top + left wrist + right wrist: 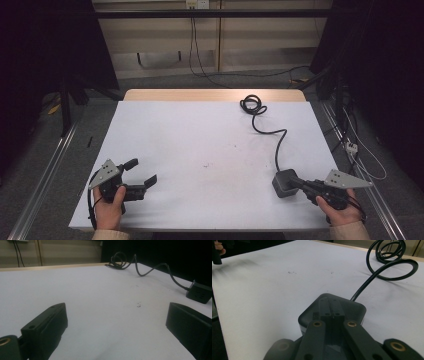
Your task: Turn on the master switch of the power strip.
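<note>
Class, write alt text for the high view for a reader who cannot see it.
A person's right gripper, jaws together, rests on a dark cube-shaped power adapter near the white table's right front corner, its black cable trailing to a coil at the far edge. The left gripper sits open at front left.

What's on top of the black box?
The right gripper rests on top of the black box, jaws together. Its cable runs away behind. The box's top under the jaws is hidden.

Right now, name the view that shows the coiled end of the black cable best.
The high view: the whole coil lies unobstructed near the table's far edge. The left gripper view shows it small and distant; the right gripper view crops its top.
</note>
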A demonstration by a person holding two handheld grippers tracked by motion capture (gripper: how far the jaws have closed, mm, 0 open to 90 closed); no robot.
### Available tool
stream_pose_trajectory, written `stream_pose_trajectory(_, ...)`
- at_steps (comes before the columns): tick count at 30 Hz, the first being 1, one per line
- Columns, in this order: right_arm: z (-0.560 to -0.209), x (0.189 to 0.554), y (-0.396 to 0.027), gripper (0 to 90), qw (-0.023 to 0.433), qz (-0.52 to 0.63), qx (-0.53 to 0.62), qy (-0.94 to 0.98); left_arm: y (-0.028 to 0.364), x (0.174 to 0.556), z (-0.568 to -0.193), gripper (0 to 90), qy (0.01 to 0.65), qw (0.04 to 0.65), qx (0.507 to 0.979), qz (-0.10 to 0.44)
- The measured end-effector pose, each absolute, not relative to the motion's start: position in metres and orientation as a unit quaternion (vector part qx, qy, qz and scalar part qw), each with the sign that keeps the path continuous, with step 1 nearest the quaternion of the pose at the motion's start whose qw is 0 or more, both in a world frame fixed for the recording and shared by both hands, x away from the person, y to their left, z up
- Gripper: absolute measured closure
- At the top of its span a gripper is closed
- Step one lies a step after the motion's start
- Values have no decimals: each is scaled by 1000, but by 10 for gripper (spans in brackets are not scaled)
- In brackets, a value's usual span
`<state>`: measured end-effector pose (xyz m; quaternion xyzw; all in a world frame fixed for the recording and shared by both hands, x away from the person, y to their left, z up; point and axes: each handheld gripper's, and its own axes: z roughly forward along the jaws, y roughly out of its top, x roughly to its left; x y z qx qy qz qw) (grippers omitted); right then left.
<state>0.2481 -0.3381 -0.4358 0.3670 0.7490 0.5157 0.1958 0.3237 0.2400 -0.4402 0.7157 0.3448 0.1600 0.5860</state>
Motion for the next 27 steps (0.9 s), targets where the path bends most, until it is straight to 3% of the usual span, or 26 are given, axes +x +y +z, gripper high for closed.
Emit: stream_pose_trajectory(27, -436, 248, -337, 900, 194, 514, 373, 747, 240, 323, -440, 34, 344, 585, 717, 162)
